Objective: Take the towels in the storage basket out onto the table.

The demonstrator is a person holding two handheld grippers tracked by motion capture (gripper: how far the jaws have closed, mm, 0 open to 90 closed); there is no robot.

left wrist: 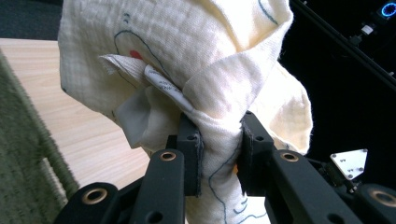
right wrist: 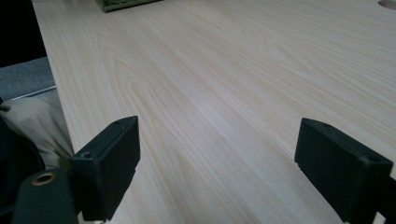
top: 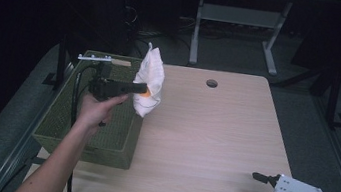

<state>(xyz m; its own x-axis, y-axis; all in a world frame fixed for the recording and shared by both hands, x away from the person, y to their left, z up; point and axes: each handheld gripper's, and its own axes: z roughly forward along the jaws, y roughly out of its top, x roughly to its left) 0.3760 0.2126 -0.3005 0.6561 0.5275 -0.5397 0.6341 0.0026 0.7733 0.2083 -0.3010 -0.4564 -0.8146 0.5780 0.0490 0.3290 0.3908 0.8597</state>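
- My left claw (top: 145,91) is clamped tight on a bunched fold of the cloth (top: 149,80), which hangs in the air clear of the bench (top: 204,131).
- In the left gripper view the two black jaws pinch a narrow waist of the cloth (left wrist: 187,60); most of it billows beyond the grip, with a shorter tail on the near side.
- The relation that matters: the cloth sits right over the bench's left edge, just beside the green basket (top: 103,132), which lies further left, below my left hand (top: 98,108).
- In the high view the cloth's long axis runs nearly upright, across the level claw.
- The left hand is far nearer; I judge a short carry leftward would put the cloth over the basket, if that is where it goes.
- My right claw (top: 255,189) rests at the bench's near right corner, well apart from the cloth, jaws spread wide with only bare wood (right wrist: 219,107) between them.
- Look of the cloth: pale cream, soft crinkled weave, thin blue drawn lines, a small red mark, and a white sewn-in label (left wrist: 164,86) poking out near the grip.
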